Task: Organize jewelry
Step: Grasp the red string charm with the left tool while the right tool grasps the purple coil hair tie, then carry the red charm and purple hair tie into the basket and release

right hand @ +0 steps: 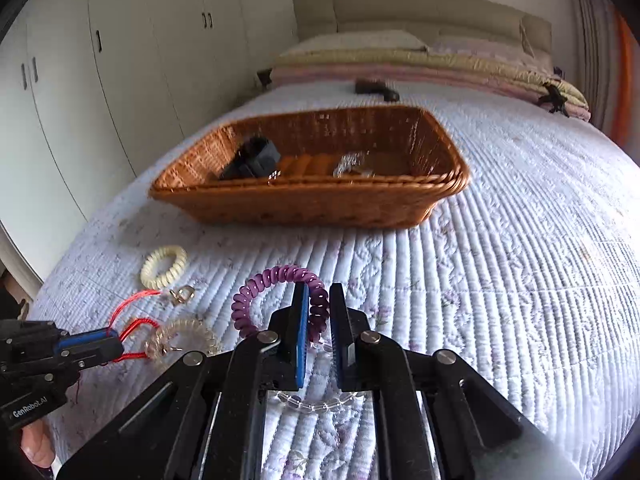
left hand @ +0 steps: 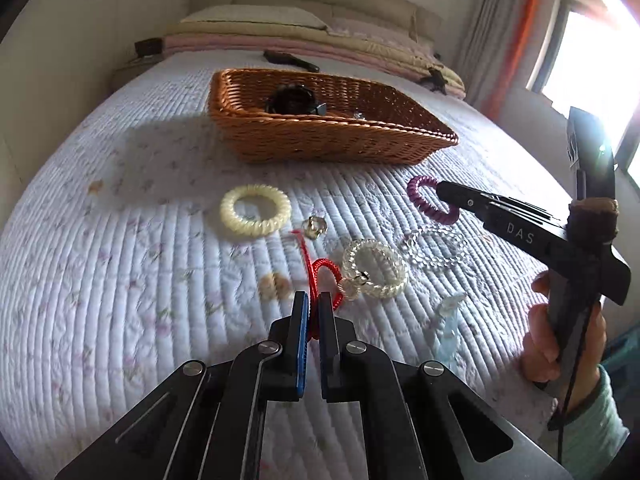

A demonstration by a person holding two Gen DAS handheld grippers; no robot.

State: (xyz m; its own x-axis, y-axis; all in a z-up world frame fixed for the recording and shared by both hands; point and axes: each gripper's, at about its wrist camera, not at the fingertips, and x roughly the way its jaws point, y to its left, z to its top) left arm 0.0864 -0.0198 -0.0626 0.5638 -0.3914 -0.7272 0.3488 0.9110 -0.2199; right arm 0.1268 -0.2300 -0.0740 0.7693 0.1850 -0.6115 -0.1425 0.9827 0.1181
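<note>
My left gripper [left hand: 314,306] is shut on a red cord [left hand: 320,270] that lies on the bed and is tied to a clear coil band [left hand: 376,268]. My right gripper [right hand: 319,300] is shut on a purple coil hair tie [right hand: 276,280], also seen in the left wrist view [left hand: 424,196]. A brown wicker basket [left hand: 320,140] [right hand: 312,200] stands further up the bed and holds a black object [left hand: 294,100] and a silvery piece [right hand: 352,164]. A cream coil band [left hand: 256,210] [right hand: 164,266] lies to the left.
A clear bead bracelet [left hand: 436,246] [right hand: 316,402], a small gold ring charm [left hand: 314,227], a pale blue clip [left hand: 446,324] and a tan piece [left hand: 274,286] lie on the quilted bedspread [right hand: 500,280]. A black item [right hand: 376,88] lies near the pillows. Wardrobes [right hand: 80,100] stand left.
</note>
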